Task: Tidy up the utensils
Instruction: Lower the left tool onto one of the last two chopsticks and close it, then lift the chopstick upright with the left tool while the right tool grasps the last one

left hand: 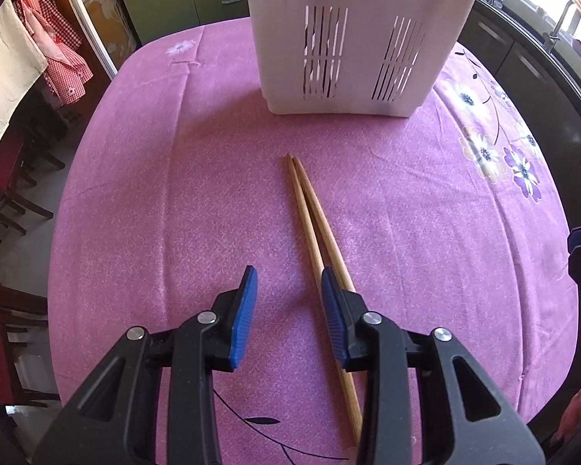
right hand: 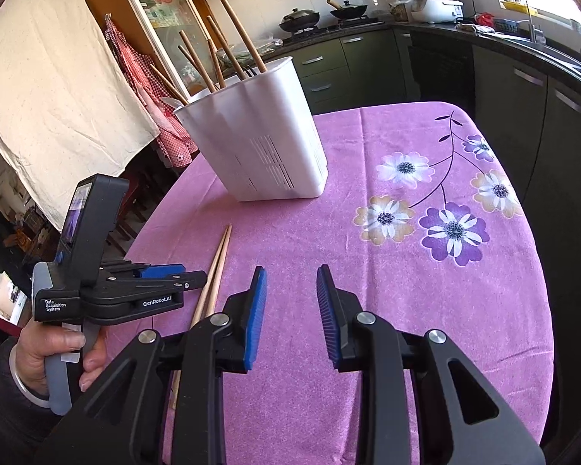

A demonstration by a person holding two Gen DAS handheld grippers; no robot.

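Two wooden chopsticks [left hand: 310,224] lie side by side on the pink tablecloth [left hand: 174,193], pointing toward a white slotted utensil holder [left hand: 352,38] at the back. My left gripper [left hand: 289,271] is open just above them. The pair runs under its right finger [left hand: 335,310], and nothing is pinched. In the right wrist view, the holder [right hand: 259,143] has several wooden chopsticks [right hand: 236,35] standing in it. The loose pair [right hand: 217,267] lies to the left of my right gripper [right hand: 290,269], which is open and empty over the cloth. A hand [right hand: 58,348] holds the left gripper [right hand: 197,279] over the pair.
The tablecloth has a flower print [right hand: 445,209] on the right. Dark chairs [left hand: 15,201] stand past the table's left edge, with a pale cloth [right hand: 46,116] and a red checked garment [left hand: 54,50] hanging there. Kitchen cabinets [right hand: 523,108] run behind and to the right.
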